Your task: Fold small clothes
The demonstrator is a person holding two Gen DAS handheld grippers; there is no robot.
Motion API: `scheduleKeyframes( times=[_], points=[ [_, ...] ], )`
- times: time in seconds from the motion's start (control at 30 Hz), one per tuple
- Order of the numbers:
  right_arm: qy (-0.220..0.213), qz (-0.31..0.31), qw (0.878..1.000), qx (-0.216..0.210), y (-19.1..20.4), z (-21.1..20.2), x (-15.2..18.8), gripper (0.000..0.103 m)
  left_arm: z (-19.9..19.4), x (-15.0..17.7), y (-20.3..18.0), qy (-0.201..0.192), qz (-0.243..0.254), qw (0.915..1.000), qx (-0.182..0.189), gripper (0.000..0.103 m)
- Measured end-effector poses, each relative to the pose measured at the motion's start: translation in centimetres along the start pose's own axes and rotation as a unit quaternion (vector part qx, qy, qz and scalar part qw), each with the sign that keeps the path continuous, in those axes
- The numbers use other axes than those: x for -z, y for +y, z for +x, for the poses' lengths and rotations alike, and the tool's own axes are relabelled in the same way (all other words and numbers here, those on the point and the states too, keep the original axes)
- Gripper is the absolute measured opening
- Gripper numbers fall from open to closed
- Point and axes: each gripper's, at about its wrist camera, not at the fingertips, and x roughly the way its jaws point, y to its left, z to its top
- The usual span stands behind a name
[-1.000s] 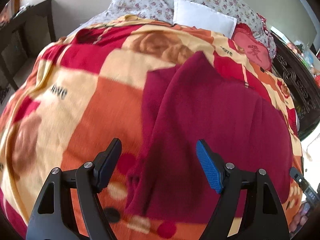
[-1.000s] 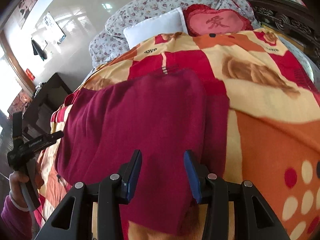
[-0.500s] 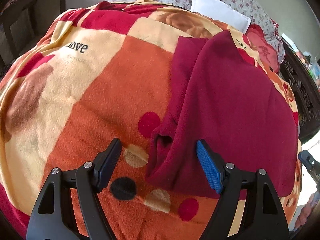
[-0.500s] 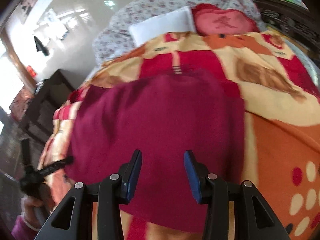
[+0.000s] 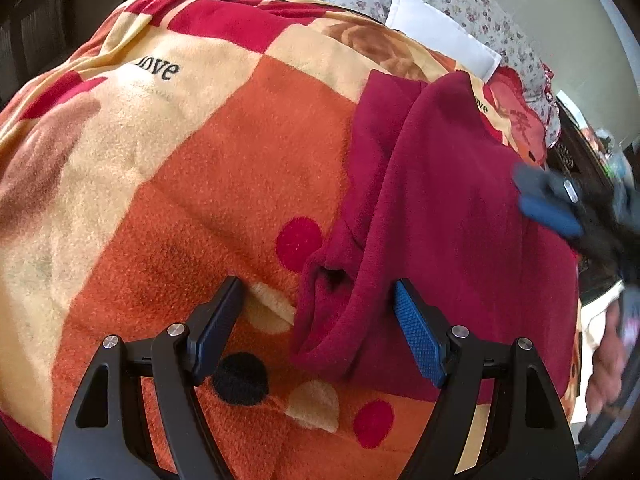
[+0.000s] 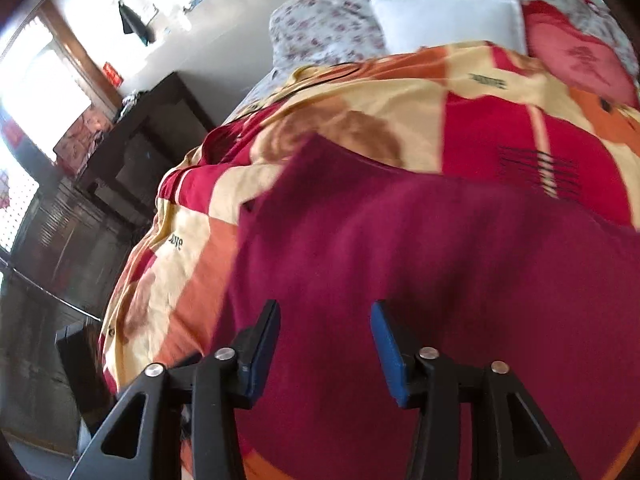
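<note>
Showing the left gripper (image 5: pixel 316 320) with jaws spread wide, astride the rolled sleeve end (image 5: pixel 326 312) of a dark red fleece garment (image 5: pixel 460 220) that lies flat on the orange, cream and red patterned fleece blanket (image 5: pixel 180 200); neither pad presses the cloth. The right gripper (image 6: pixel 324 344) hovers over the garment's broad body, its jaws parted, having just been opening, with nothing pinched between them. Risk, as a judgement: closing the left jaws here could catch the plush blanket together with the sleeve, or seize only one layer of the roll, dragging the fold askew. Only the left wrist view shows the sleeve's open cuff ahead of the jaws and the blurred right gripper at far right; only the right wrist view shows the garment's far edge and the dark wooden furniture (image 6: pixel 152 136) left of the jaws.
</note>
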Motion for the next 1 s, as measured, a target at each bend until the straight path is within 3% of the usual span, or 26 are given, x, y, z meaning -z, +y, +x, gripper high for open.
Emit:
scheduleKeyframes(
  times=[0.2,0.4,0.53,0.73,0.8,0.87,0.9,0.97,1.0],
  points=[
    [0.020,-0.040,0.999,0.019,3.8,4.2,-3.4,0.059,-0.1,0.1,0.7,-0.005,-0.011,0.9997,0.022,0.078],
    [0.051,-0.079,0.993,0.075,6.7,8.1,-4.7,0.066,-0.3,0.3,1.2,-0.015,-0.012,0.9991,0.037,0.078],
    [0.061,-0.098,0.989,0.098,7.9,9.7,-4.7,0.089,-0.4,0.7,1.2,-0.023,-0.009,0.9989,0.039,0.078],
    [0.059,-0.165,0.963,0.204,9.6,11.9,-4.1,0.093,-0.6,0.9,1.6,-0.027,-0.008,0.9985,0.047,0.078],
    [0.049,-0.177,0.959,0.215,9.6,11.9,-3.9,0.087,-0.7,0.8,1.6,-0.026,-0.004,0.9986,0.046,0.078],
    [0.033,-0.187,0.956,0.224,9.2,11.1,-3.9,0.062,-0.7,0.6,1.6,-0.025,0.001,0.9987,0.044,0.078],
    [0.032,-0.185,0.959,0.212,8.8,10.6,-3.9,0.059,-0.7,0.2,1.6,-0.026,0.003,0.9988,0.043,0.078],
    [0.032,-0.172,0.968,0.180,7.6,9.3,-4.4,0.040,-0.7,-0.3,1.3,-0.031,0.003,0.9988,0.039,0.078],
    [0.033,-0.158,0.975,0.153,7.0,8.6,-4.6,0.036,-0.7,-0.7,1.2,-0.032,0.002,0.9988,0.038,0.079]
  ],
)
